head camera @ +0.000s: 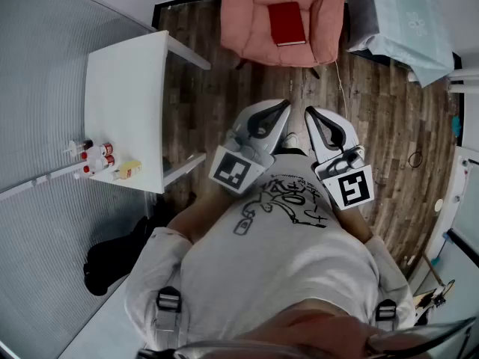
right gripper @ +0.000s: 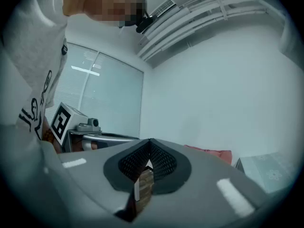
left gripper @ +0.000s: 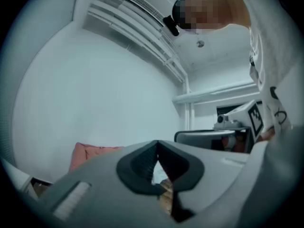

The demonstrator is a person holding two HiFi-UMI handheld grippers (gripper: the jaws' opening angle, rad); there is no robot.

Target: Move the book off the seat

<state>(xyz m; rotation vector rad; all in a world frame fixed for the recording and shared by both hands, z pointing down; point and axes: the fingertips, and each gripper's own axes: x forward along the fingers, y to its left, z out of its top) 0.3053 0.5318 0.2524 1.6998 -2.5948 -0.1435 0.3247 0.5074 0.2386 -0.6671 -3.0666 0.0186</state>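
Grippers first: my left gripper (head camera: 283,108) and right gripper (head camera: 311,114) are held side by side in front of the wearer's white shirt (head camera: 284,253). Both point level and forward, with their tips near each other but apart. In each gripper view I see the dark pads meeting tip to tip. Both claws are closed right down, with nothing between the pads and only a sliver of wooden floor (head camera: 389,126) showing below the tips.

I see the red book (head camera: 287,23) straight ahead of the two tips and well apart from them. It lies flat on the seat of the pink chair (head camera: 251,17), untouched.

A white table (head camera: 123,88) stands off to the left of the left gripper, with a few small bottles (head camera: 101,159) at its near end. Ahead and to the right of the right gripper, just beside the chair, is a piece of furniture under a pale blue cloth (head camera: 404,21). A black bag (head camera: 112,260) lies on the floor behind and left of the left gripper.

From the left gripper view the chair shows left of the jaws and the other claw's marker cube right of them. The right gripper view mirrors this.
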